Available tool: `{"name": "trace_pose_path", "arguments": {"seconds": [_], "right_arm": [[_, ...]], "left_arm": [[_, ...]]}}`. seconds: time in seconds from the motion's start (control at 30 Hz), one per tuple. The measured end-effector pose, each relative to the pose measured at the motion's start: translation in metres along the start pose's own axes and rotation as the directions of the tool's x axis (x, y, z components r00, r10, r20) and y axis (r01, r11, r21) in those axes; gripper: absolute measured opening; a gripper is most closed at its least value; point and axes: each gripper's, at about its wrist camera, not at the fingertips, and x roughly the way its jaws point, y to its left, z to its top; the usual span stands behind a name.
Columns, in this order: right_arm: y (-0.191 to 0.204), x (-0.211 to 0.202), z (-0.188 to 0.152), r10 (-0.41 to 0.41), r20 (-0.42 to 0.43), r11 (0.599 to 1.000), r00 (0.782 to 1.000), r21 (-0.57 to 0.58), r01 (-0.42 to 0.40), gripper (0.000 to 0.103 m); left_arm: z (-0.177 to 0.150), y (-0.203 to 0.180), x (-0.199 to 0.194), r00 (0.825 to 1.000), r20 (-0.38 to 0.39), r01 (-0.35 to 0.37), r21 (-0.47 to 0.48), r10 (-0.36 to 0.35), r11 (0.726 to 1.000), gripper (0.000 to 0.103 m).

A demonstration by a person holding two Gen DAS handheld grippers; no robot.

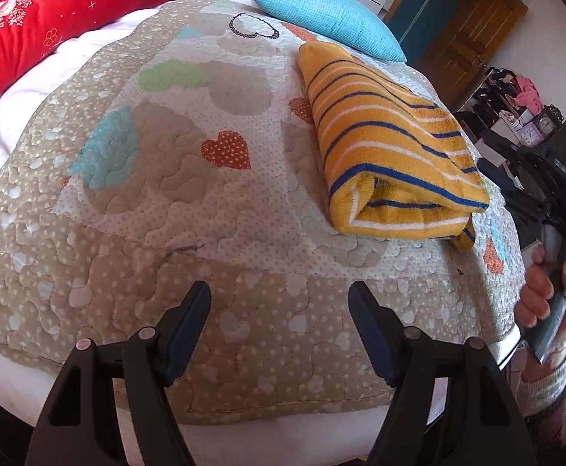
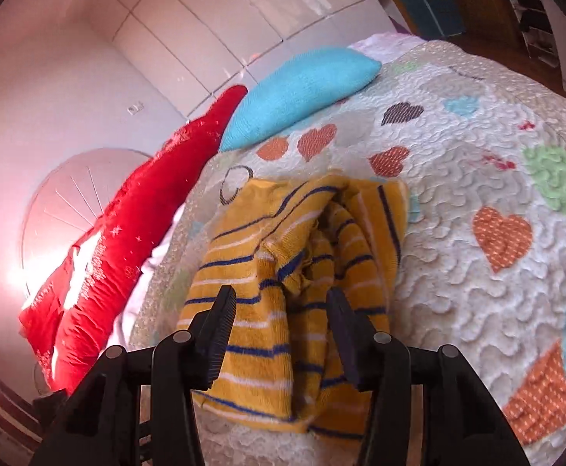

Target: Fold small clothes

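Folded striped garment lies on the quilt; left tongs and right tongs both released

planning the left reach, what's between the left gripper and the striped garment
Only bare quilt lies between the open left gripper and the folded yellow striped garment; nothing else sits on that stretch, as the left wrist view shows.

My left view looks across the quilted heart-patterned bedspread; my right view sits close over the same folded yellow striped knit garment.
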Motion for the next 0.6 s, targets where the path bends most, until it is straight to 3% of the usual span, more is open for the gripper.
{"name": "trace_pose_path", "arguments": {"seconds": [0.07, 0.1, 0.2, 0.3, 0.37, 0.5, 0.6], "right_arm": [[0.001, 0.038, 0.001, 0.023, -0.098, 1.000, 0.995, 0.020, -0.021, 0.010], [0.001, 0.049, -0.001, 0.035, -0.122, 0.999, 0.992, 0.034, -0.031, 0.009], [0.004, 0.030, -0.005, 0.110, -0.040, 0.993, 0.993, 0.053, -0.108, 0.008], [0.001, -0.013, -0.011, 0.103, 0.056, 0.993, 0.993, 0.049, -0.106, 0.008], [-0.004, -0.028, -0.016, 0.055, 0.070, 0.997, 0.996, 0.046, -0.058, 0.008], [-0.029, -0.005, -0.033, -0.078, -0.041, 0.996, 0.996, 0.029, 0.079, 0.008], [-0.047, 0.007, -0.041, -0.091, -0.074, 0.994, 0.993, 0.045, 0.094, 0.010]], "left_arm": [[-0.002, -0.002, 0.000, 1.000, -0.011, 0.000, 0.002, 0.000, 1.000, 0.072], [-0.003, -0.002, 0.001, 1.000, -0.018, 0.000, 0.003, 0.000, 1.000, 0.072], [-0.006, -0.002, -0.001, 1.000, -0.027, 0.000, 0.010, 0.000, 1.000, 0.072], [-0.010, 0.002, -0.004, 1.000, -0.021, -0.010, 0.014, 0.011, 1.000, 0.072], [-0.011, 0.006, -0.004, 1.000, -0.023, -0.002, 0.004, 0.002, 1.000, 0.072], [-0.012, 0.006, -0.001, 1.000, -0.024, -0.005, -0.007, 0.005, 1.000, 0.074], [-0.014, 0.000, -0.003, 1.000, -0.031, 0.003, 0.000, -0.003, 1.000, 0.074]]}}
